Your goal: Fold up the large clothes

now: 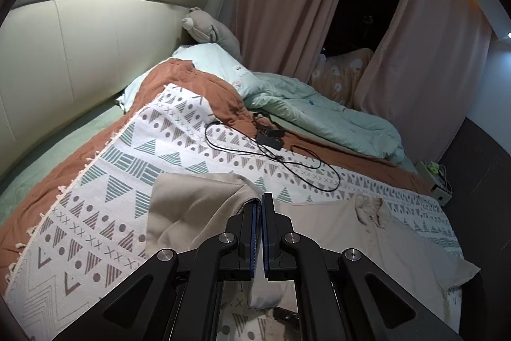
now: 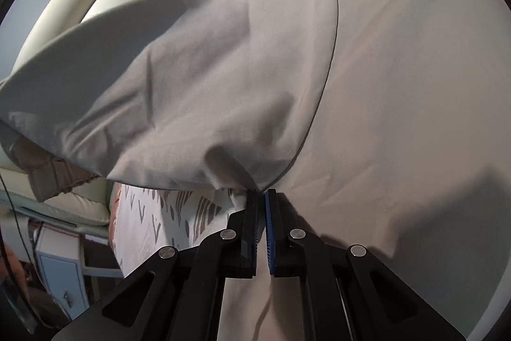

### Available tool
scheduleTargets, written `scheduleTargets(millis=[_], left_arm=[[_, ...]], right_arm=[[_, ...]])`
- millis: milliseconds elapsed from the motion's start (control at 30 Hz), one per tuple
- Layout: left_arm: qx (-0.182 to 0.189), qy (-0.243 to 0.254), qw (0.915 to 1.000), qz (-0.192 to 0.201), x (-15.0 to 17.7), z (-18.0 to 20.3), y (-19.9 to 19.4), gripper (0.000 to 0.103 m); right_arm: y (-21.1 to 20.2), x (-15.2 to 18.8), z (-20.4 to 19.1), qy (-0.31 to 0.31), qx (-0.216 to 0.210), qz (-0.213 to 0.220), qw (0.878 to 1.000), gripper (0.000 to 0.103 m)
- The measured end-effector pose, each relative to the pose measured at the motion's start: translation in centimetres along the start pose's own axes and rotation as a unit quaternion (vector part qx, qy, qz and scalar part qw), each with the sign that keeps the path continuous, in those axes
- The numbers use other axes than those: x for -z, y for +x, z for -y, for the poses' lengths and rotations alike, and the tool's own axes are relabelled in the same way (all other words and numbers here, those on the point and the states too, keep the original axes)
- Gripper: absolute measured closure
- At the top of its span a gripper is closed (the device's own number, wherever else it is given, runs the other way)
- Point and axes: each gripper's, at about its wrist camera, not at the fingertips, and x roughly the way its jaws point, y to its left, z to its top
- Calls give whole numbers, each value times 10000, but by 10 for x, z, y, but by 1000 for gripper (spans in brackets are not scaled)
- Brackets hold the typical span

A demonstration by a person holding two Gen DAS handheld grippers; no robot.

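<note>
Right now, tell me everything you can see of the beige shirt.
The beige shirt is plain, thin woven-looking cloth with a crumpled collar. It lies on the patterned blanket. One side is lifted and folding over the body, wrinkled, with a curved seam showing. The left gripper and right gripper are each shut on its edge.

A cream padded headboard (image 1: pixel 80 53) backed the bed, lit from above. Right of the headboard hung pink curtains (image 1: pixel 281 5), parted on a dark window (image 1: pixel 367 5). Beyond the curtains, dark floor (image 1: pixel 479 155) held a small white box (image 1: pixel 436 181). Below the headboard stood a pale blue cabinet (image 2: pixel 60 274).
</note>
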Motion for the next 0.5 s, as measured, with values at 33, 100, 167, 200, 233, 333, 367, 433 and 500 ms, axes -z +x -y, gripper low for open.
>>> scheduleTargets(millis=[33, 100, 167, 200, 233, 333, 367, 433, 500], left_arm=[[49, 39, 10000, -20, 0, 8, 0, 101], [111, 129, 9998, -66, 2, 21, 1, 100], [174, 223, 9995, -124, 3, 36, 3, 100], [198, 248, 9994, -148, 4, 43, 4, 100], [230, 260, 9992, -176, 5, 49, 6, 100], [332, 357, 9985, -252, 10, 70, 9, 100], [365, 417, 9981, -279, 13, 78, 10, 100], [432, 510, 9972, -343, 18, 94, 11, 100], [497, 597, 9961, -408, 24, 110, 12, 100]], right_arm=[[-2, 1, 1, -48, -53, -28, 10000, 96], [-12, 4, 5, -8, -128, -123, 9998, 96], [-36, 9, 14, 46, -32, 12, 10000, 92], [-49, 12, 17, 8, 44, 129, 9999, 90], [-64, 16, 20, -56, 113, 242, 9996, 83], [-116, 29, 34, -155, 348, 629, 9973, 66], [-136, 36, 41, -128, 431, 764, 9961, 66], [-170, 46, 59, -21, 593, 990, 9933, 65], [-202, 60, 74, 152, 788, 1236, 9891, 65]])
